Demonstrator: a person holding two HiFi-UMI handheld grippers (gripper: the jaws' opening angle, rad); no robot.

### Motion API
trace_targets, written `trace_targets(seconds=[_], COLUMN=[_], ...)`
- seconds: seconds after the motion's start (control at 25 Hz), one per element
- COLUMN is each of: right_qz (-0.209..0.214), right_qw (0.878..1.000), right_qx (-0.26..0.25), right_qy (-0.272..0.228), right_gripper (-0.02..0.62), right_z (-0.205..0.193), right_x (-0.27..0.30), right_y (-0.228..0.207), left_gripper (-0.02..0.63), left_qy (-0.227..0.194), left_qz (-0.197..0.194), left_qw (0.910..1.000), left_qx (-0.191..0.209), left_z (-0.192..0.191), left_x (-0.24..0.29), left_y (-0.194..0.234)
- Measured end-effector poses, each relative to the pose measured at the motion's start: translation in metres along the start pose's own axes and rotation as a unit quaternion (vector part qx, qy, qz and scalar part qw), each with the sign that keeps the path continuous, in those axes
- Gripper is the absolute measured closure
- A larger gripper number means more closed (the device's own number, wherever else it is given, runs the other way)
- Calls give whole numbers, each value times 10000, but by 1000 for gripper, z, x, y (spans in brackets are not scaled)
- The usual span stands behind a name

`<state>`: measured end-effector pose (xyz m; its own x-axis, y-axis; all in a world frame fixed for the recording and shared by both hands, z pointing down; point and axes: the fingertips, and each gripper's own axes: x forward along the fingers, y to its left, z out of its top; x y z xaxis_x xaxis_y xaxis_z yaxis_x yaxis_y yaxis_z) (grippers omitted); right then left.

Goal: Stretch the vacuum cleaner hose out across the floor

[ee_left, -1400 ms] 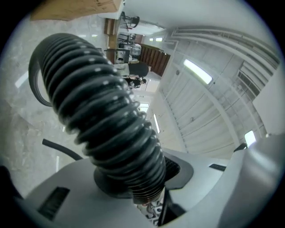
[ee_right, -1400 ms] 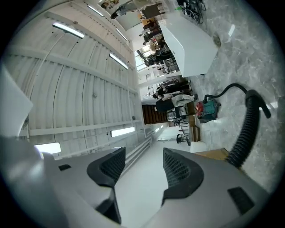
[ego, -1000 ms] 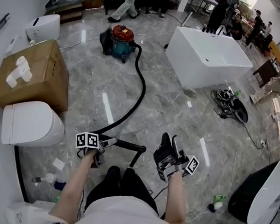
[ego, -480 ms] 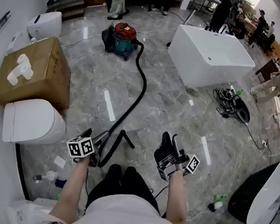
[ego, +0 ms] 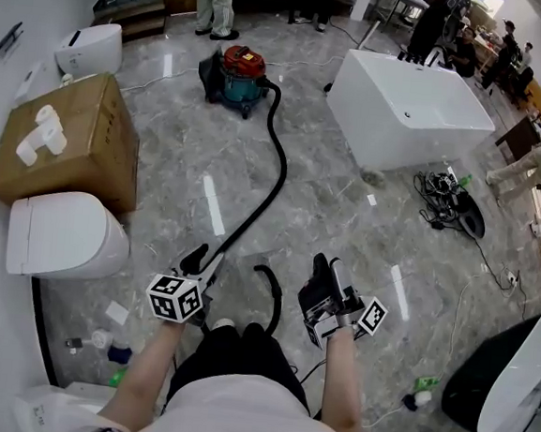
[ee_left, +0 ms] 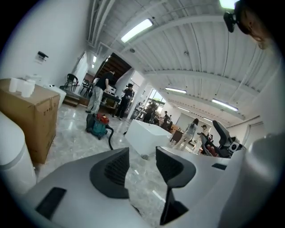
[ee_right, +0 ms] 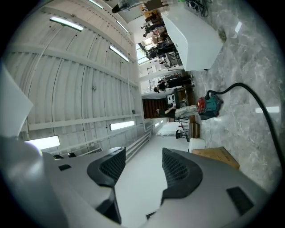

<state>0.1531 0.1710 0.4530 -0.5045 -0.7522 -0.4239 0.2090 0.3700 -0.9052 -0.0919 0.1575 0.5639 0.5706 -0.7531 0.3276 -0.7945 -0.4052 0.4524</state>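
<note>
Black hose (ego: 282,169) runs from the vacuum cleaner (ego: 240,74) to the left gripper (ego: 203,259), whose jaws have just been closing, with only floor visible between them. The right gripper (ego: 327,265) is open and empty. The next move is likely to grip the hose end and pull it away from the vacuum cleaner.

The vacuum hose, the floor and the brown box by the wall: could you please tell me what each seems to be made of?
Hose: probably flexible plastic or rubber, matt black; it bends in smooth curves.
Floor: polished stone or marble-look tile, grey-veined and glossy; it mirrors the ceiling lights.
Box: plain cardboard, matt brown, with folded edges.
</note>
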Motion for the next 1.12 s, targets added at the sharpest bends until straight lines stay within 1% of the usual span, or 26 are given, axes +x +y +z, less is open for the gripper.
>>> trace_targets(seconds=[0.04, 0.12, 0.16, 0.2, 0.28, 0.36, 0.44, 0.52, 0.6, 0.64, 0.68, 0.72, 0.76, 0.8, 0.92, 0.96, 1.04, 1.08, 1.12], right_qz=[-54, -227, -355, -511, -871, -1206, -1447, -1589, -1754, -1853, -1951, -2060, -2192, -2347, -2775, -2852, -2929, -2950, -2957], right_qw=[10000, 9992, 9979, 9954, 9859, 9707, 9545, 9427, 9333, 9266, 9172, 9043, 8869, 8643, 7796, 7568, 7219, 7065, 6947], right_qx=[-70, -323, -540, -808, -1427, -2061, -2579, -2904, -3105, -3241, -3437, -3695, -4013, -4383, -5505, -5763, -6136, -6291, -6403], right_qy=[-1, -28, -45, -38, 80, 268, 389, 419, 424, 452, 506, 578, 660, 757, 1100, 1176, 1282, 1346, 1411], right_gripper=[330, 331, 334, 343, 401, 444, 502, 538, 553, 558, 563, 568, 570, 572, 578, 578, 578, 580, 580], right_z=[0, 2, 4, 5, 5, 1, -2, -3, -4, -5, -6, -7, -8, -9, -14, -16, -21, -24, -27], right_x=[1, 1, 0, 0, -2, -1, 1, 2, 1, 1, 2, 3, 4, 5, 10, 13, 18, 20, 22], right_y=[-1, -2, -3, -4, -8, -10, -11, -11, -14, -15, -16, -16, -16, -16, -18, -19, -18, -18, -19], left_gripper=[423, 505, 569, 597, 597, 597, 597, 597, 597, 597, 597, 597, 597, 597, 597, 597, 597, 597, 597], left_qy=[-68, -180, -211, -223, -243, -294, -341, -364, -378, -382, -382, -379, -374, -372, -408, -433, -481, -492, -494], left_qz=[15, 37, 55, 53, -46, -160, -217, -265, -341, -388, -429, -455, -468, -476, -568, -599, -615, -604, -590], left_qw=[9999, 9997, 9994, 9991, 9982, 9975, 9968, 9956, 9940, 9932, 9924, 9916, 9905, 9893, 9862, 9854, 9836, 9826, 9818], left_qx=[72, 188, 269, 371, 553, 625, 687, 819, 970, 1030, 1086, 1152, 1235, 1325, 1502, 1534, 1626, 1687, 1735], left_z=[3, 9, 12, 14, 17, 20, 25, 30, 35, 38, 39, 41, 43, 45, 51, 53, 56, 58, 58], left_x=[0, -1, -2, -2, -2, -2, -3, -2, -1, -1, 0, 0, 1, 2, 4, 4, 5, 5, 5], left_y=[-2, -7, -9, -13, -22, -30, -35, -42, -51, -55, -59, -63, -68, -73, -87, -91, -97, -100, -102])
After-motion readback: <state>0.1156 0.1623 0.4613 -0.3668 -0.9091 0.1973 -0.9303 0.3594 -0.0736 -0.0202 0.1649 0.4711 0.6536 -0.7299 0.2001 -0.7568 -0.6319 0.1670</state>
